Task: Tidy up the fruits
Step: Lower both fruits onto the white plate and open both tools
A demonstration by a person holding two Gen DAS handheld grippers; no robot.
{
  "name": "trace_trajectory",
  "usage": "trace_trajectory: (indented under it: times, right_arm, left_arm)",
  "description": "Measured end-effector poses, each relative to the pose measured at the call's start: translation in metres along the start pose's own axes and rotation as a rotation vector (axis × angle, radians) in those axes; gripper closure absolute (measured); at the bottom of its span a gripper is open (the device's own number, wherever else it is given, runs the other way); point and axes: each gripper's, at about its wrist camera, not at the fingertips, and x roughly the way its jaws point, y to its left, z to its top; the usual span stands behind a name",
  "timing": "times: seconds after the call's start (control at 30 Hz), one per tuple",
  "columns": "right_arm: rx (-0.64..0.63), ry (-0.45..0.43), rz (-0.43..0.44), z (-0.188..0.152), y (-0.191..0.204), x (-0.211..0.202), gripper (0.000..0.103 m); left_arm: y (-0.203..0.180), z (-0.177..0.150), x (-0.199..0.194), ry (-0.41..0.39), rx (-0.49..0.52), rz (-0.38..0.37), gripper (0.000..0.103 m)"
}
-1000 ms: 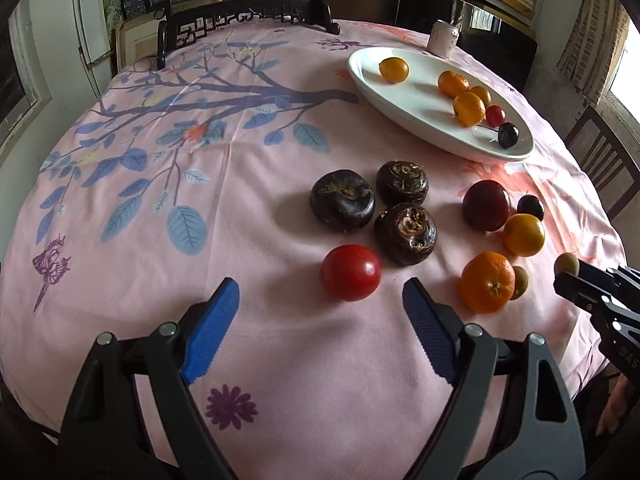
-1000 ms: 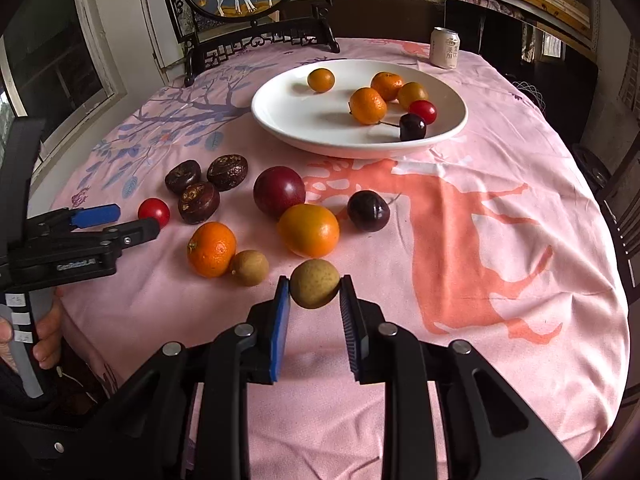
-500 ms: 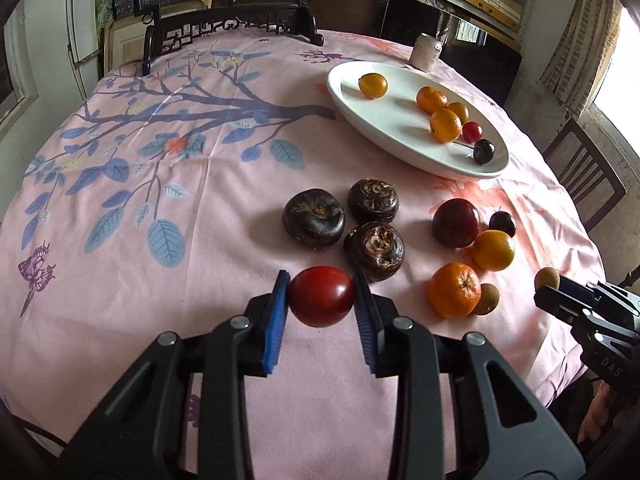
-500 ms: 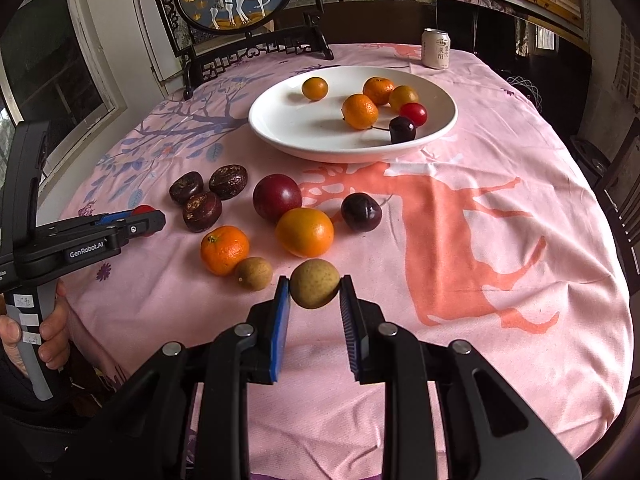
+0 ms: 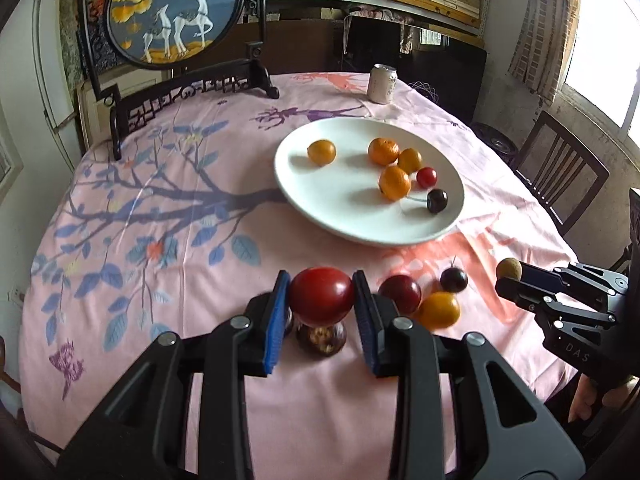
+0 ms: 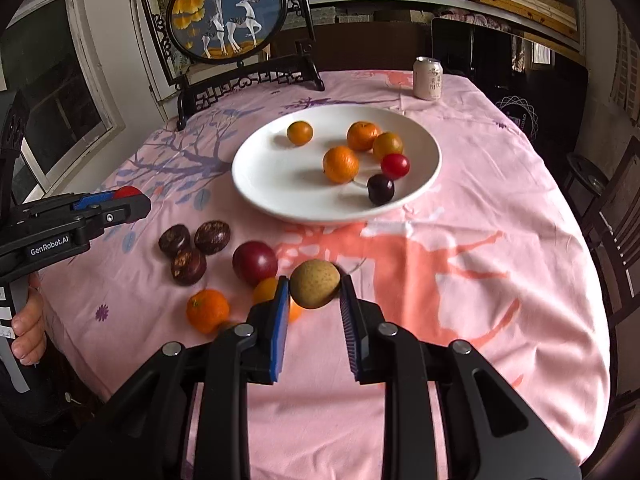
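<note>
A round table under a pink cloth. The left gripper is clamped on a red tomato, held above the cloth; its jaws closed on it moments ago. The right gripper pinches a brown-green fruit, also off the table. Farther back, a white plate holds four oranges, a small tomato and a dark cherry. More fruit lies loose on the cloth near the grippers.

Red tomato between left gripper jaws
</note>
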Motion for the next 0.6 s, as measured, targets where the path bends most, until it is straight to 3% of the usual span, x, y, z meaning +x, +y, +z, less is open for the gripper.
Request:
trace_trajectory:
  times: [0.27, 0.43, 0.6]
  right_arm:
    - [-0.105, -0.029, -0.094, 0.083, -0.020, 0.056, 0.078]
    - [-0.097, 0.051, -0.105, 0.104, -0.040, 0.106, 0.078]
    - [-0.109, 0.064, -0.097, 0.108, -0.045, 0.121, 0.078]
  left_arm:
    - [-0.020, 0.096, 0.093, 0.098, -0.014, 0.044, 0.071]
    - [-0.019, 0.119, 0.149, 0.181, -0.053, 0.044, 0.071]
    - [-0.019, 0.127, 0.171, 0.195, -0.055, 0.043, 0.071]
